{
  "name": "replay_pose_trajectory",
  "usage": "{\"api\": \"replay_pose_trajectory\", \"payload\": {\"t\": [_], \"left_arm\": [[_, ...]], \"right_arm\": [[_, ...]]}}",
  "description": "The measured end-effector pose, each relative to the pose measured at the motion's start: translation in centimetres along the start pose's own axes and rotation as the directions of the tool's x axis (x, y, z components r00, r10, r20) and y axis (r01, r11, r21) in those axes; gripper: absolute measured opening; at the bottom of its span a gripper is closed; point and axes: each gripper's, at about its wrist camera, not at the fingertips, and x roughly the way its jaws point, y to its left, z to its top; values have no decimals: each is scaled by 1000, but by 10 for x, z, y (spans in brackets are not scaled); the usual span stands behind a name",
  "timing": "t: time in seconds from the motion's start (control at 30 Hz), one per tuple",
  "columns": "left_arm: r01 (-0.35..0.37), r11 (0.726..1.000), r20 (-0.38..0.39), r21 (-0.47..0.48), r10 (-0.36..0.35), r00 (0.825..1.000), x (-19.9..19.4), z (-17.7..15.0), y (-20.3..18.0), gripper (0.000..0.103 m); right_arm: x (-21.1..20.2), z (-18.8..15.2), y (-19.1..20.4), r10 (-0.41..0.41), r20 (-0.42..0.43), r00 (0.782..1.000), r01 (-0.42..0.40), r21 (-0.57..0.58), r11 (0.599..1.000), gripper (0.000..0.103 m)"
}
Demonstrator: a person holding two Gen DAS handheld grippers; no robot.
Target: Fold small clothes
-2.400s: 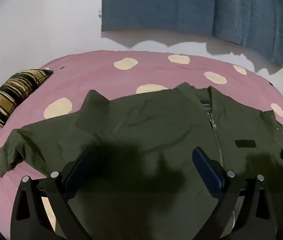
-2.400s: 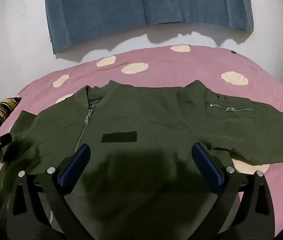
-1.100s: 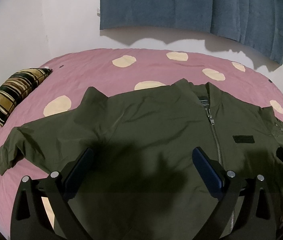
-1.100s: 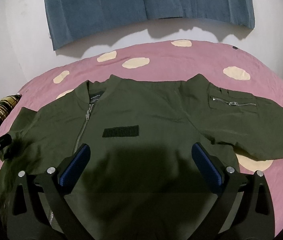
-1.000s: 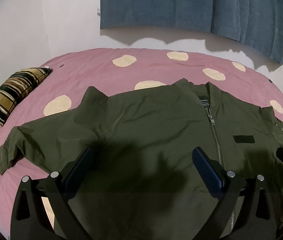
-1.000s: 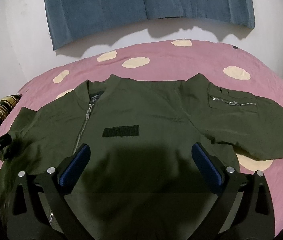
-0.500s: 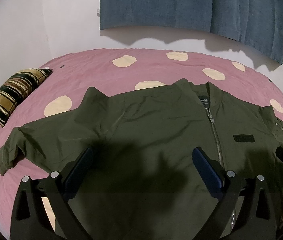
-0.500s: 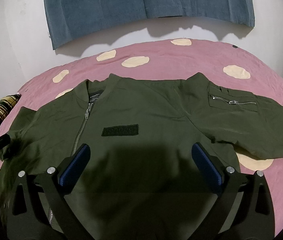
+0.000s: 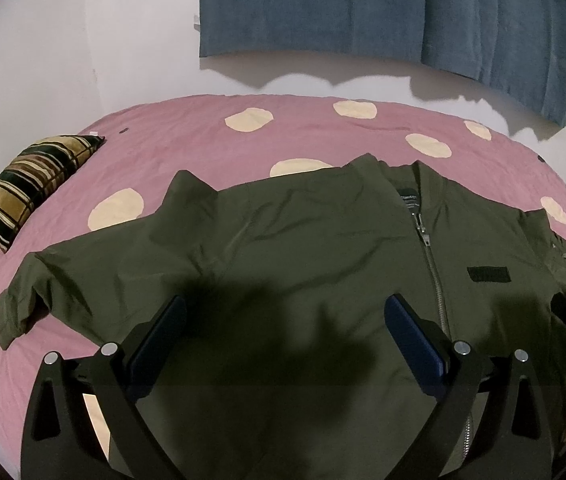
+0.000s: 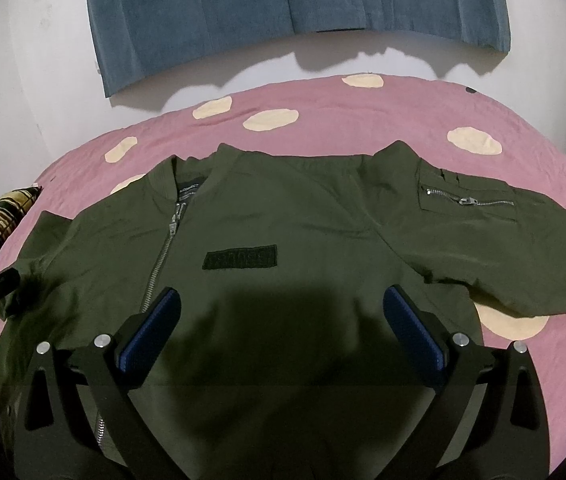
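Note:
An olive green zip jacket (image 9: pixel 323 248) lies front up and spread flat on the pink bed, both sleeves out to the sides; it also shows in the right wrist view (image 10: pixel 323 216). My left gripper (image 9: pixel 283 320) is open and empty, hovering above the jacket's lower left half. My right gripper (image 10: pixel 281 312) is open and empty above the lower right half, below the black chest patch (image 10: pixel 241 257). The sleeve pocket zip (image 10: pixel 467 200) lies at the right.
The bed has a pink cover (image 9: pixel 187 132) with cream dots. A striped cushion (image 9: pixel 31 184) lies at its left edge. A blue cloth (image 10: pixel 283 8) hangs on the white wall behind the bed.
Both grippers stay open and nearly still. The views have drifted slightly, and the jacket lies a little flatter than 2.4 s ago.

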Motion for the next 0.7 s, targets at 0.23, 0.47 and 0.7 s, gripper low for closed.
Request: {"api": "replay_pose_trajectory", "payload": {"t": [0.23, 0.47, 0.7], "left_arm": [[0, 1000, -3, -2, 0, 1000, 0, -1, 0, 99], [2, 1000, -8, -3, -2, 1000, 2, -2, 0, 99], [5, 1000, -24, -1, -5, 1000, 6, -3, -1, 99]], "right_arm": [[1, 0, 0, 0, -2, 1000, 0, -2, 1000, 101], [-1, 2, -3, 4, 2, 1000, -4, 3, 1000, 101], [-9, 14, -33, -10, 4, 1000, 10, 72, 997, 101]]}}
